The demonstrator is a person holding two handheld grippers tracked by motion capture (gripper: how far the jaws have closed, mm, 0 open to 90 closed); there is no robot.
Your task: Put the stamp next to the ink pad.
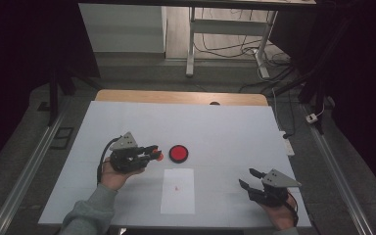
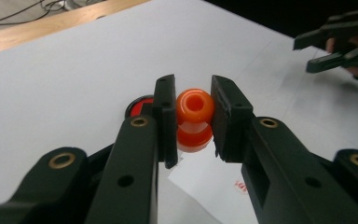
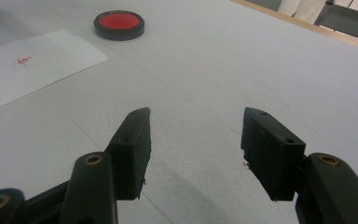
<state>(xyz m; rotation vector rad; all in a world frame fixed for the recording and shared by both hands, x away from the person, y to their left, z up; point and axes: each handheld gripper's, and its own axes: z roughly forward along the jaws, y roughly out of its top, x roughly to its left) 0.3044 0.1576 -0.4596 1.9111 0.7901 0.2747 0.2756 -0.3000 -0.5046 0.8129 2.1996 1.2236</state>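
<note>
1. The left gripper [image 1: 152, 152] is held above the white counter [image 1: 235, 127], just left of a round red ink pad in a black case [image 1: 178, 153].
2. Its fingers [image 2: 165, 119] pinch an orange stamp [image 2: 195, 119] from both sides. In the left gripper view the stamp shows a rounded knob with a hollow top and a wider orange part beneath it.
3. In the high view the stamp [image 1: 159, 156] sits at the tip of the left gripper, close beside the ink pad and clear of the paper.
4. A white sheet of paper [image 1: 177, 191] lies on the counter nearer the person, below the ink pad, with a small red mark [image 1: 177, 187] on it.
5. The right gripper [image 1: 250, 178] rests at the near right part of the counter, well apart from the paper and the pad.
6. Its fingers [image 3: 133, 149] stand spread with only bare counter between them.
7. A hand [image 1: 115, 175] in a grey-green sleeve carries the left gripper.
</note>
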